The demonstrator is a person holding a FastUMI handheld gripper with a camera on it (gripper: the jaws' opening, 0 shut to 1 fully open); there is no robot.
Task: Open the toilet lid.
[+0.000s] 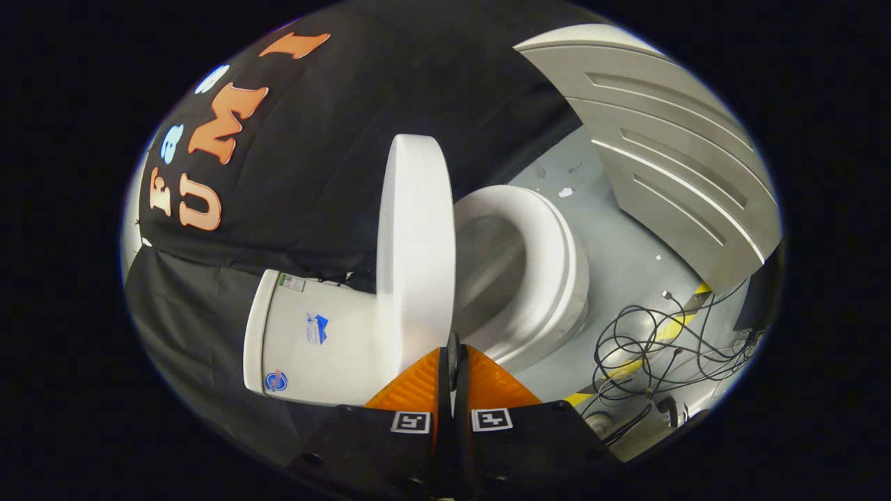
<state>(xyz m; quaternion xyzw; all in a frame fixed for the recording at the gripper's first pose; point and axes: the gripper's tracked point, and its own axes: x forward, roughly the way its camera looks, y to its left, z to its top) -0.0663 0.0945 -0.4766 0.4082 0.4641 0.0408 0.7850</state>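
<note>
The white toilet appears turned sideways in the gripper view. Its lid (pixel 415 243) stands raised, nearly square to the seat (pixel 550 257), and leans toward the tank (pixel 313 341). The open bowl (pixel 487 264) shows between lid and seat. My gripper (pixel 452 348) has its two orange fingers (pixel 418 386) pressed together, shut with nothing between them. The fingertips sit right at the lid's near edge, where lid and seat meet; whether they touch it I cannot tell.
A grey ribbed panel (pixel 682 153) stands beyond the seat on the far side. Loose black cables (pixel 647 348) lie on the grey floor (pixel 619 257) beside a yellow-and-black tape strip (pixel 668 330). Black cloth hangs behind the tank.
</note>
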